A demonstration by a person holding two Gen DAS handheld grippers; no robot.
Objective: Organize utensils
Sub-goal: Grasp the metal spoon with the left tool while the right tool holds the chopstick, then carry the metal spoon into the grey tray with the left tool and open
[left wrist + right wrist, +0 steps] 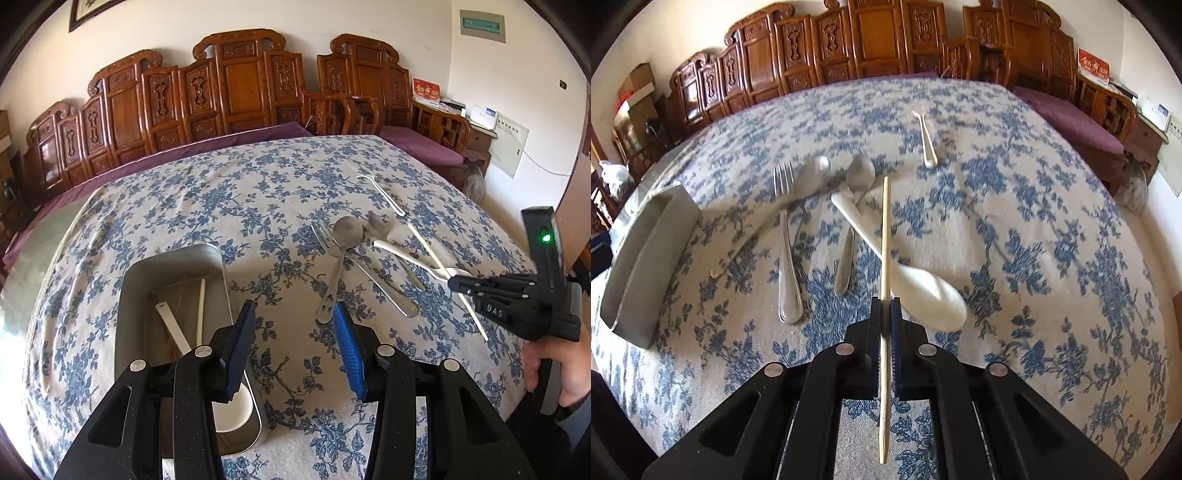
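Metal tray [173, 266] at left on the desk [229, 192], holding a white spoon [173, 326] and a chopstick [201, 312]. Left claw [293, 345] spread, empty, above the tray's right edge. Centre: fork [786, 243], two metal spoons, white spoon [916, 284]. Far: small white spoon [926, 138]. Right claw [885, 314] pressed together, pinching a chopstick [884, 236], lifted over the white spoon.

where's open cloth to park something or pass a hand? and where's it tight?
Free: the cloth between the metal tray and the far sofa, and the wide stretch right of the big white spoon in the right wrist view. Tight: the middle cluster, where the fork, metal spoons and white spoon overlap. The right gripper is shut on a chopstick above it.
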